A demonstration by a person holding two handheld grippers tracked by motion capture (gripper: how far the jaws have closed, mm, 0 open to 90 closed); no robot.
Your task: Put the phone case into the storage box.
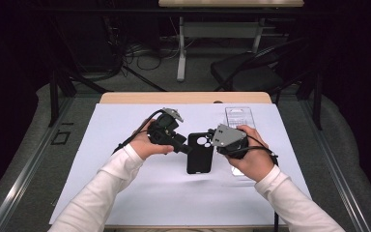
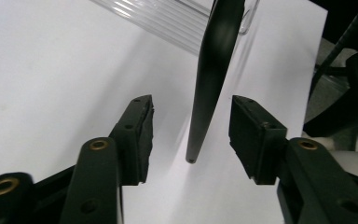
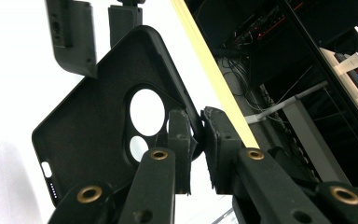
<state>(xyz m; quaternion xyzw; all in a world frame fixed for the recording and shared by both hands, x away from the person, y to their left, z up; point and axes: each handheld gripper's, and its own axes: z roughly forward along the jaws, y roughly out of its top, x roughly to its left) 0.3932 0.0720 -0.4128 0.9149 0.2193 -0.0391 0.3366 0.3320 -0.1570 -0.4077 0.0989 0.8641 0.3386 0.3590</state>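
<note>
Between grippers, black phone case (image 1: 199,153) (camera cutouts)

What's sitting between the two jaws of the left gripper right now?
In the left gripper view, the black phone case stands edge-on between the jaws of the left gripper. The pads are open and apart from it; white table cover lies behind.

I log worktop (image 1: 125,98): pale wood edge at far side. White sheet (image 1: 125,193) covers most of its top. Clear plastic tray (image 1: 239,116) lies flat near sheet's far right corner. Beyond worktop I note black chair (image 1: 246,72) on grey floor, white desk leg (image 1: 181,48), loose cables (image 1: 140,53) beside it.
</note>
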